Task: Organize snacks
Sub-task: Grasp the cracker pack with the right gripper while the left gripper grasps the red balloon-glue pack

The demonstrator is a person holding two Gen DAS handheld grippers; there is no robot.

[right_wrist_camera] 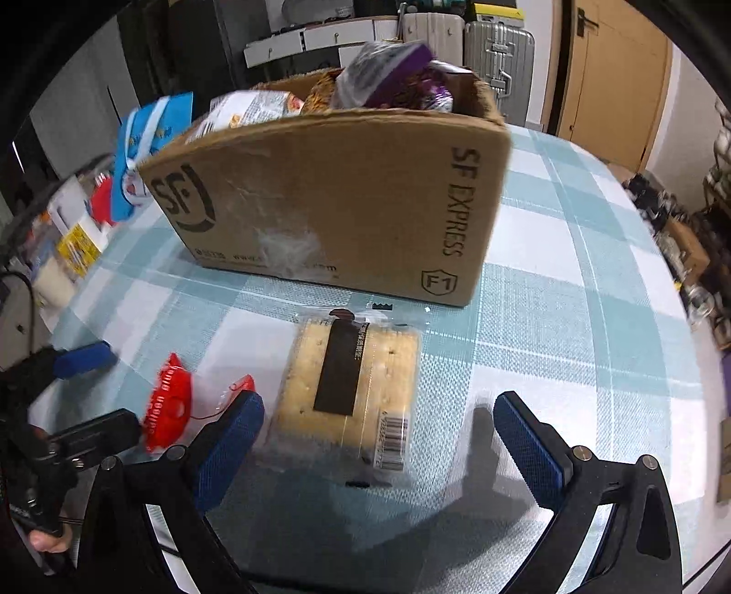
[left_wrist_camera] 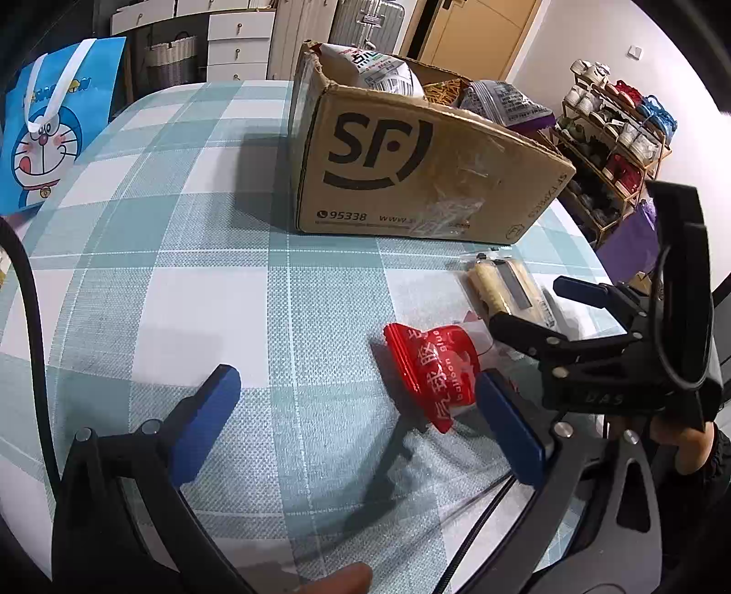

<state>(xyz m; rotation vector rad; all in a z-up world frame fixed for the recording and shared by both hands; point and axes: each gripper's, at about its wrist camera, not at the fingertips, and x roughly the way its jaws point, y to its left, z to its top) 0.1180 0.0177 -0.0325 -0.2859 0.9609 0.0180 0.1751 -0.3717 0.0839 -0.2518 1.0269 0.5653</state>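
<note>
A red snack packet (left_wrist_camera: 434, 372) with white lettering lies on the checked tablecloth, just ahead of my left gripper's right finger. My left gripper (left_wrist_camera: 361, 420) is open and empty above the cloth. The packet also shows at the left of the right wrist view (right_wrist_camera: 169, 404). A clear-wrapped cracker pack (right_wrist_camera: 356, 393) with a dark label lies in front of my right gripper (right_wrist_camera: 379, 434), which is open and empty just above its near end. The cracker pack also shows in the left wrist view (left_wrist_camera: 502, 288). A cardboard SF box (left_wrist_camera: 411, 169) holds several snack bags; it also appears in the right wrist view (right_wrist_camera: 338, 201).
A blue Doraemon gift bag (left_wrist_camera: 50, 123) stands at the table's far left edge. A shelf of shoes (left_wrist_camera: 612, 137) is beyond the table on the right. Suitcases (right_wrist_camera: 498, 41) and drawers line the back wall. The right gripper's body (left_wrist_camera: 639, 347) is close beside the left one.
</note>
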